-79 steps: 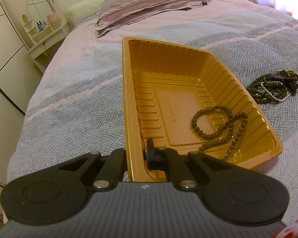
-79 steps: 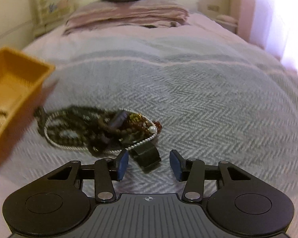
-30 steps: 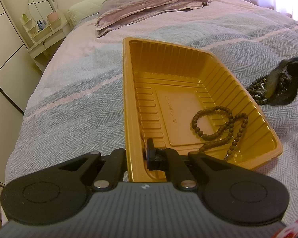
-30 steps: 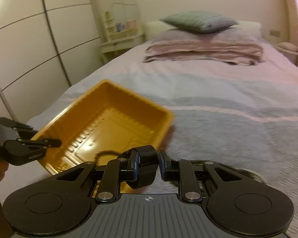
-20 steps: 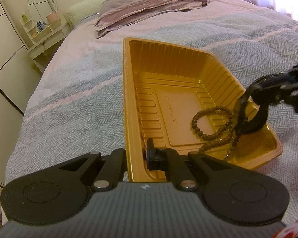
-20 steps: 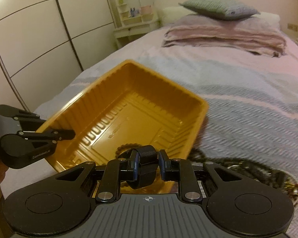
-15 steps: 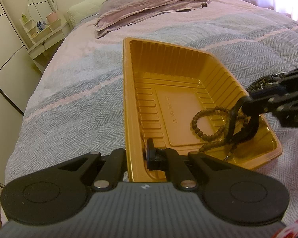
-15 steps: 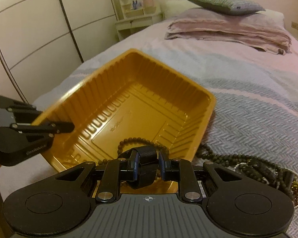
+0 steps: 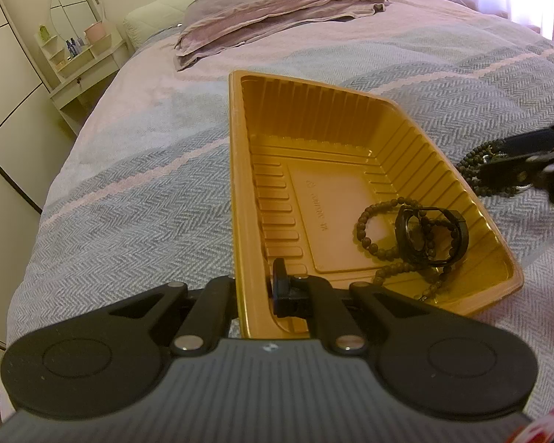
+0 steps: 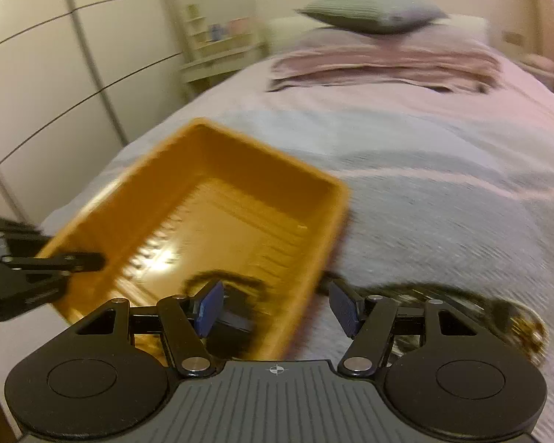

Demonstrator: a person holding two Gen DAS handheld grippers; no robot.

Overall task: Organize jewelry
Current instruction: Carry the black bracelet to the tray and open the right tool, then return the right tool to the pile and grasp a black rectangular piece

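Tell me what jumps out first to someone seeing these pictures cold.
The orange tray on the grey herringbone bedspread, its near wall clamped by the left gripper. Inside its near right corner lies a brown bead string with a black bangle on top. Beyond the tray's right side, the right gripper, jaws opening and empty, hangs near the jewelry pile.

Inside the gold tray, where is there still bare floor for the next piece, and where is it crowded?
The gold tray is bare along its far half, from the far wall to the embossed centre. The near right corner is crowded: the brown bead strand with the black bangle on it. The left gripper clamps the near rim.
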